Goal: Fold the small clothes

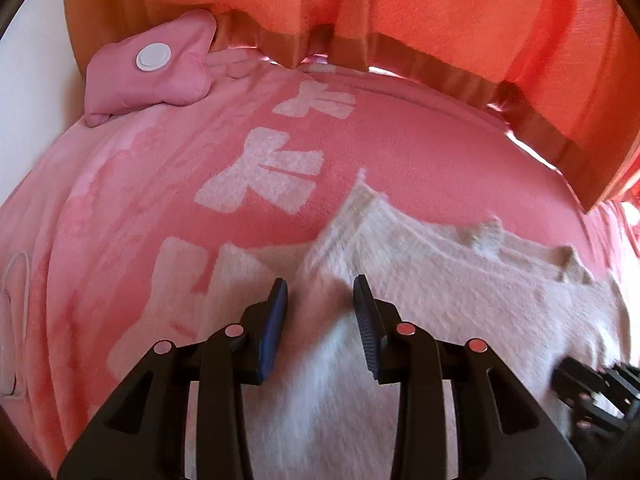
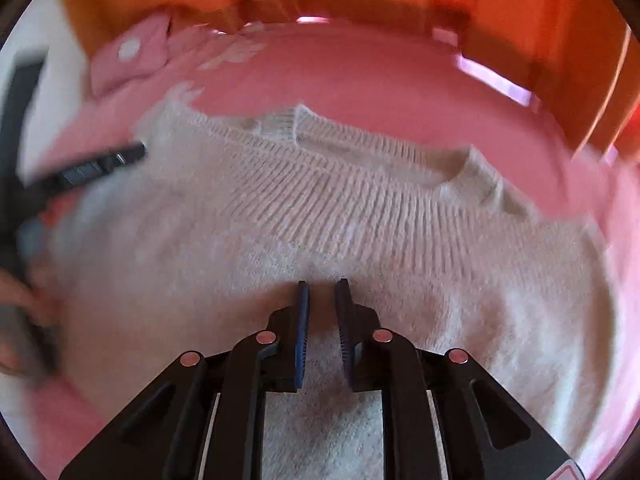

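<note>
Cream ribbed-knit sweater [image 2: 320, 216] lies flat on the pink patterned blanket [image 1: 120, 200] of the bed, filling the lower half of my right view; orange curtain [image 1: 440, 20] across the top; pink pouch [image 1: 156, 72] upper left; my left tool [image 1: 320, 292] stands apart over the knit, gripping nothing; my right tool [image 2: 322, 292] shows a narrow gap, nothing clamped.

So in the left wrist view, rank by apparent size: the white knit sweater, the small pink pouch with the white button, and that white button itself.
1. white knit sweater, though nearness to the camera enlarges it
2. pink pouch
3. white button
</note>
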Demonstrator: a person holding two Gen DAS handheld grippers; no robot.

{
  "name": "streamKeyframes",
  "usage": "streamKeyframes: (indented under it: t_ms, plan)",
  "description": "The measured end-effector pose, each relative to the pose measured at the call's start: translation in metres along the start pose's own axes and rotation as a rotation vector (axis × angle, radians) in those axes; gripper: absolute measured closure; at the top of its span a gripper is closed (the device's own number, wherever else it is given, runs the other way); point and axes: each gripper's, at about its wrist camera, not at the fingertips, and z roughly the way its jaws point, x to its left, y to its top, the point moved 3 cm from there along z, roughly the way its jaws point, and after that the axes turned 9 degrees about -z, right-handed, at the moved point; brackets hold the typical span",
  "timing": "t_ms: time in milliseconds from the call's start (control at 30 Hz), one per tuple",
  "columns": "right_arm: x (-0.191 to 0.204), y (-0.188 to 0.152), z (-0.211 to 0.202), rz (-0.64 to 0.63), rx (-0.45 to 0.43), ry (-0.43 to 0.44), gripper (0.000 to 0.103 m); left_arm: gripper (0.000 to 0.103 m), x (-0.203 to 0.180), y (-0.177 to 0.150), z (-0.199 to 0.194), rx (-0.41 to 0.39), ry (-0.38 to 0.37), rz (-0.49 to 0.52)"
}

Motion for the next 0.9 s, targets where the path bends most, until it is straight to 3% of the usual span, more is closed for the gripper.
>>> streamKeyframes:
  t_ms: [67,133,267,367,467,533,633,667,700,767,833,900]
  plan:
    - [0.0,-0.009,-0.012,0.079,-0.024,0.058,0.084,0.055,0.005,-0.007,-0.021,0.002,-0.039,-0.018]
    - [0.001,-0.026,-0.029,0.178,-0.075,0.204,0.084,0.044,0.02,-0.019,-0.048,-0.011,-0.087,-0.072]
    - [0.018,-0.053,-0.039,0.206,-0.105,0.209,0.084,0.033,0.062,-0.054,-0.077,0.012,-0.083,-0.176]
    - [0.024,-0.067,-0.034,0.223,-0.093,0.215,0.084,0.031,0.093,-0.085,-0.079,0.068,-0.055,-0.277]
    - [0.024,-0.064,-0.031,0.228,-0.099,0.219,0.084,0.028,0.107,-0.105,-0.076,0.116,-0.103,-0.36]
    - [0.022,-0.064,-0.028,0.257,-0.101,0.237,0.084,0.023,0.106,-0.108,-0.076,0.101,-0.123,-0.376]
    - [0.022,-0.065,-0.027,0.266,-0.107,0.238,0.084,0.023,0.099,-0.108,-0.072,0.108,-0.11,-0.356]
    - [0.023,-0.065,-0.027,0.261,-0.11,0.234,0.084,0.033,0.097,-0.108,-0.07,0.111,-0.111,-0.347]
    - [0.024,-0.065,-0.028,0.258,-0.111,0.231,0.084,0.055,0.096,-0.108,-0.07,0.118,-0.129,-0.341]
    - [0.025,-0.065,-0.028,0.264,-0.111,0.233,0.084,0.074,0.095,-0.106,-0.071,0.14,-0.188,-0.365]
    - [0.023,-0.066,-0.028,0.288,-0.111,0.251,0.084,0.08,0.088,-0.099,-0.082,0.119,-0.211,-0.374]
    - [0.019,-0.067,-0.03,0.325,-0.108,0.278,0.084,0.083,0.072,-0.088,-0.104,0.052,-0.216,-0.323]
